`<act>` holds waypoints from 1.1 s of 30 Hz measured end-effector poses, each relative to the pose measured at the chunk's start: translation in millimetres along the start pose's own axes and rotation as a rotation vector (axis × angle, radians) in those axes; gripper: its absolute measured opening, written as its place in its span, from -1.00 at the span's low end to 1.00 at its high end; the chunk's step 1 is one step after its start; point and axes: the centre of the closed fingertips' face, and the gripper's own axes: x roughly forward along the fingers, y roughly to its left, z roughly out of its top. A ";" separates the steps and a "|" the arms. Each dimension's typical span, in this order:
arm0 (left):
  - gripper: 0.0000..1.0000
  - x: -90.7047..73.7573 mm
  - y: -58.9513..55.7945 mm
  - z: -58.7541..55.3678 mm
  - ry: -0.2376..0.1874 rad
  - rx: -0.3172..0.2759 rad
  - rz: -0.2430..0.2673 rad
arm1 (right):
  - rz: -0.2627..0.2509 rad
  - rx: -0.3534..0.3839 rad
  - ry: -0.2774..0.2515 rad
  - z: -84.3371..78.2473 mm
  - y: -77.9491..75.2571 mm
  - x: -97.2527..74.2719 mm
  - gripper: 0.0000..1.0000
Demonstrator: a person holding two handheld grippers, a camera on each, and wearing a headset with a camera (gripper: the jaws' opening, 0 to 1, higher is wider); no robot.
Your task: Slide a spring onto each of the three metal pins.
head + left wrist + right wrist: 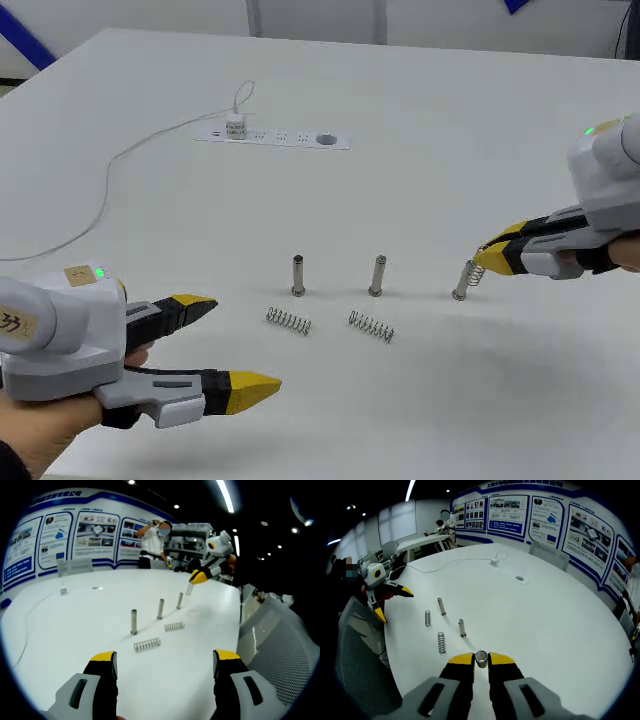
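Nearest to us, the left gripper (238, 343) hovered above the white table (450, 400), its jaws spread wide with nothing between them. Just beyond it, two loose springs lay flat on the table, apart from each other: the left spring (288, 320) and the middle spring (371, 326). Each lay just in front of an upright pin, namely the left pin (298, 275) and the middle pin (377, 275), both bare. Farther to the right stood the right pin (461, 285) (it appeared to lean slightly). The right gripper (487, 257) had its jaws closed on a third spring (481, 658), whose lower end met the top of the right pin. We could not tell whether it was threaded on. At the far side lay a power strip (272, 137) and its cable (110, 185).
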 end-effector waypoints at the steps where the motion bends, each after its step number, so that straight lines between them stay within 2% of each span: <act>1: 0.60 -0.1 -0.1 0.1 0.000 0.000 0.000 | -0.006 0.002 -0.003 0.9 -1.9 -0.2 -0.77; 14: 0.60 -0.2 0.1 -0.7 0.002 -0.001 -0.001 | -0.067 0.019 -0.012 5.2 -22.3 7.9 -0.77; 33: 0.60 -0.7 1.3 -2.3 0.003 -0.007 0.004 | -0.057 0.035 0.033 -7.2 -21.0 23.3 -0.77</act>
